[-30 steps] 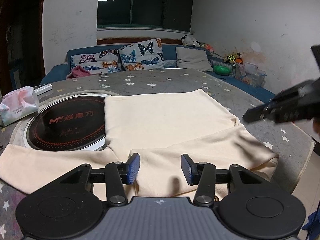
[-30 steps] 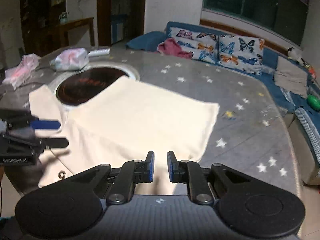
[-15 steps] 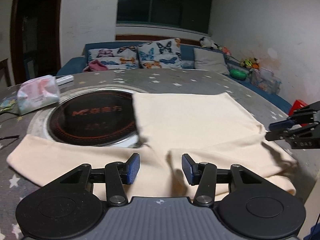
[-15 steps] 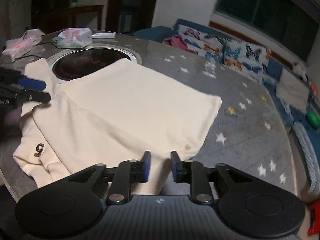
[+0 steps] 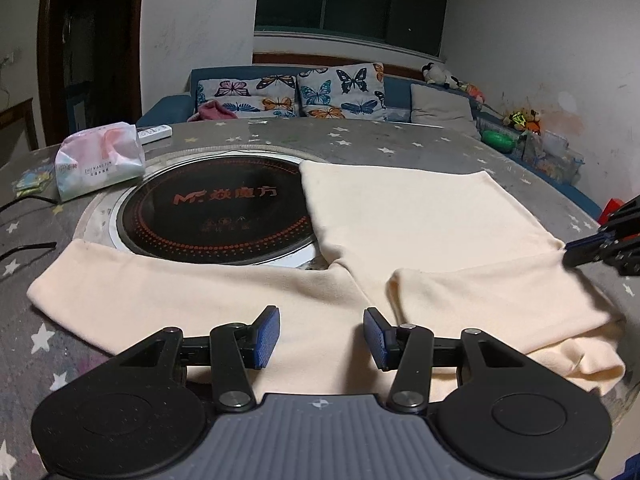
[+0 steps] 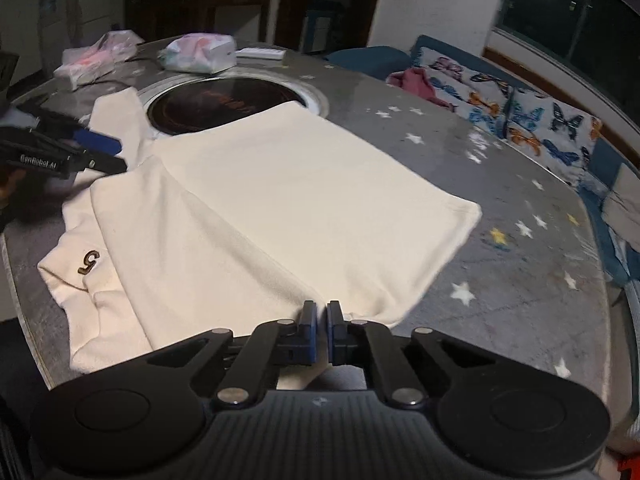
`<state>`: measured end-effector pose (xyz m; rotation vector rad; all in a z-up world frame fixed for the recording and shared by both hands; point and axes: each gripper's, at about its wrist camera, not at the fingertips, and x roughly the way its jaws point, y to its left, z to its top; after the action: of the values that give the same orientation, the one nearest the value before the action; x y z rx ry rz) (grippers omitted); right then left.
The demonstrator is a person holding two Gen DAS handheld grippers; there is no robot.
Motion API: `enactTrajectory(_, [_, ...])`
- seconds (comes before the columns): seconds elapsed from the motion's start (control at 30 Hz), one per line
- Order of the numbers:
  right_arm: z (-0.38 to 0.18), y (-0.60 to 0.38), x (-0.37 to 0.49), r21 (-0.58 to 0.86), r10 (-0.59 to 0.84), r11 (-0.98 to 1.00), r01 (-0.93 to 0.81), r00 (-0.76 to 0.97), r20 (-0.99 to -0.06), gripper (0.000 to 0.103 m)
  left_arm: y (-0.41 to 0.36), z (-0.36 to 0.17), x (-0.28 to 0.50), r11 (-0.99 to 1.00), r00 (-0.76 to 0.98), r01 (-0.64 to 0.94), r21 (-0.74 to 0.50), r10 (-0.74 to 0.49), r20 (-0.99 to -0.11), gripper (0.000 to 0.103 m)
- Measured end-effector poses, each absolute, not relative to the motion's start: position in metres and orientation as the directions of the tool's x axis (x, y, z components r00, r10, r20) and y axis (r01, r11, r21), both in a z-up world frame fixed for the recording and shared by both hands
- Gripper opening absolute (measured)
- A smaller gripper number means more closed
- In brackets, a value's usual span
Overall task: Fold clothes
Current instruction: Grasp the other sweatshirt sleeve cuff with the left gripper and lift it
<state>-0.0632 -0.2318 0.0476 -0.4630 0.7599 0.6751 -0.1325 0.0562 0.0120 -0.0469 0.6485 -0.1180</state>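
A cream sweatshirt (image 5: 420, 216) lies spread on the round table, body toward the sofa. One sleeve (image 5: 140, 284) stretches left below the cooker; the other (image 5: 500, 300) is folded across the near right. A small "5" mark (image 6: 89, 262) shows on its cuff. My left gripper (image 5: 320, 336) hovers open over the near middle of the cloth, nothing between its fingers; in the right wrist view it (image 6: 108, 152) sits at the far left. My right gripper (image 6: 321, 312) is shut on the sweatshirt's (image 6: 280, 184) side edge, which rises into its tips; it (image 5: 572, 252) shows at the right.
A black round induction cooker (image 5: 216, 212) is set into the grey starred table (image 6: 520, 280), partly under the cloth. A tissue pack (image 5: 100, 160) and a remote (image 5: 154, 134) lie at the back left, a plastic bag (image 6: 96, 54) further off. A sofa with butterfly cushions (image 5: 320, 96) stands behind.
My right gripper has come down to the sweatshirt's side edge and its jaws have narrowed onto the cloth. My left gripper stays open and has shifted slightly left over the near edge.
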Motion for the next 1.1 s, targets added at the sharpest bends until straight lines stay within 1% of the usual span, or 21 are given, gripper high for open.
enactTrajectory(0.13, [0.045,-0.237,-0.066,-0.144,0.376,0.718,-0.681,0.554,-0.743,0.005,0.056,0.013,-0.131,0.994,0.789,0.091,-0.068,-0.114,-0.604,0.050])
enactTrajectory(0.17, [0.044,-0.236,-0.068,-0.155,0.372,0.719,-0.678,0.563,-0.738,0.006,0.055,0.016,-0.130,0.994,0.788,0.086,-0.071,-0.112,-0.606,0.050])
enactTrajectory(0.2, [0.043,-0.234,-0.069,-0.166,0.367,0.719,-0.675,0.572,-0.733,0.010,0.055,0.018,-0.130,0.994,0.787,0.080,-0.075,-0.109,-0.607,0.048])
enactTrajectory(0.37, [0.054,-0.226,-0.085,-0.187,0.394,0.699,-0.691,0.589,-0.705,0.011,0.036,0.039,-0.140,0.978,0.815,0.174,-0.112,-0.207,-0.542,0.048])
enactTrajectory(0.43, [0.056,-0.221,-0.090,-0.187,0.406,0.688,-0.702,0.585,-0.702,0.011,0.024,0.037,-0.140,0.969,0.806,0.215,-0.118,-0.245,-0.538,0.048])
enactTrajectory(0.53, [0.052,-0.215,-0.093,-0.172,0.415,0.682,-0.711,0.570,-0.709,0.011,0.008,0.030,-0.136,0.960,0.790,0.248,-0.128,-0.277,-0.547,0.042])
enactTrajectory(0.57, [0.050,-0.214,-0.093,-0.166,0.412,0.688,-0.706,0.569,-0.712,0.011,0.005,0.028,-0.134,0.959,0.786,0.251,-0.133,-0.282,-0.550,0.038])
enactTrajectory(0.6, [0.047,-0.213,-0.093,-0.160,0.408,0.694,-0.702,0.567,-0.716,0.011,0.003,0.026,-0.131,0.959,0.785,0.251,-0.134,-0.283,-0.552,0.033])
enactTrajectory(0.73, [0.039,-0.214,-0.092,-0.140,0.395,0.712,-0.688,0.557,-0.730,0.011,-0.005,0.021,-0.122,0.958,0.779,0.253,-0.137,-0.285,-0.559,0.032])
enactTrajectory(0.77, [0.038,-0.214,-0.093,-0.140,0.392,0.715,-0.685,0.559,-0.731,0.013,-0.007,0.020,-0.119,0.958,0.777,0.253,-0.138,-0.286,-0.560,0.033])
enactTrajectory(0.83, [0.039,-0.215,-0.094,-0.142,0.387,0.722,-0.677,0.565,-0.729,0.015,-0.008,0.014,-0.111,0.962,0.768,0.232,-0.141,-0.270,-0.581,0.029])
enactTrajectory(0.87, [0.039,-0.215,-0.094,-0.142,0.384,0.726,-0.673,0.568,-0.728,0.016,-0.004,0.012,-0.109,0.963,0.767,0.223,-0.152,-0.270,-0.582,0.025])
enactTrajectory(0.93, [0.042,-0.215,-0.095,-0.143,0.384,0.730,-0.669,0.573,-0.724,0.017,0.000,0.014,-0.113,0.960,0.770,0.223,-0.170,-0.280,-0.574,0.025])
enactTrajectory(1.0, [0.045,-0.215,-0.097,-0.142,0.390,0.729,-0.670,0.577,-0.718,0.020,0.014,0.018,-0.119,0.973,0.787,0.170,-0.158,-0.230,-0.572,0.027])
enactTrajectory(1.1, [0.049,-0.208,-0.099,-0.144,0.405,0.717,-0.682,0.575,-0.711,0.021,0.035,0.023,-0.127,0.986,0.808,0.090,-0.140,-0.154,-0.568,0.027])
